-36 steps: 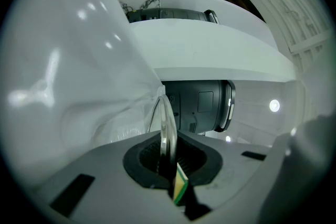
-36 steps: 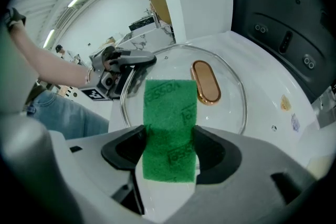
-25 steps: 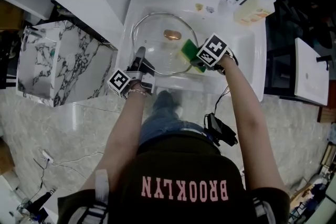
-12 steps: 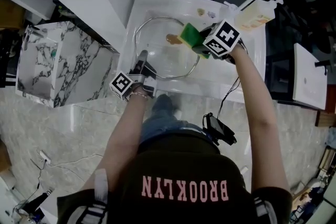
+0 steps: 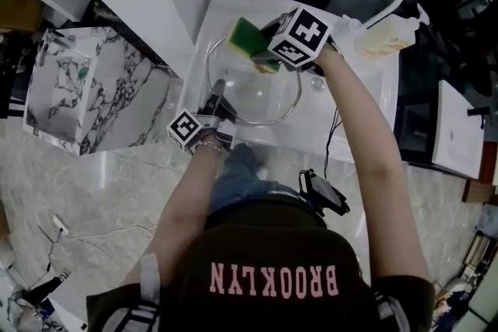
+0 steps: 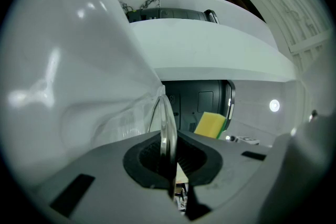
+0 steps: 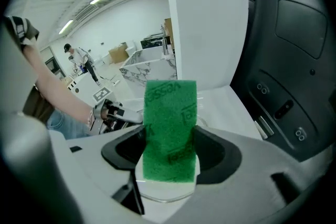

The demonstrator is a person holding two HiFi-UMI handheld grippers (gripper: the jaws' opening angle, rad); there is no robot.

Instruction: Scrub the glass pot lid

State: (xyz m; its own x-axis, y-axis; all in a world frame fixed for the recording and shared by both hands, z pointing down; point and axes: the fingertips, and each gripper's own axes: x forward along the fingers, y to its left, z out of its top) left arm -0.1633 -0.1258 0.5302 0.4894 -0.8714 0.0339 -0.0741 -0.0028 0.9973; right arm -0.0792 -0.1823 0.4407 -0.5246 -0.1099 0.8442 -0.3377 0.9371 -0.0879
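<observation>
Lid and sponge at the sink

Left tongs (image 6: 169, 152) clamp the glass pot lid (image 5: 261, 93) by its rim inside the sink (image 5: 354, 89); right tongs (image 7: 170, 165) pinch a sponge (image 5: 244, 36) (green scouring face showing) over the sink's far-left corner.

Left claw (image 6: 171, 159) gripping glass lid (image 6: 167, 122), sponge (image 6: 210, 124) beyond

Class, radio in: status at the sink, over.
Left gripper shut on lid rim. Right gripper shut on sponge, at lid's far rim. Nothing in the way.
</observation>
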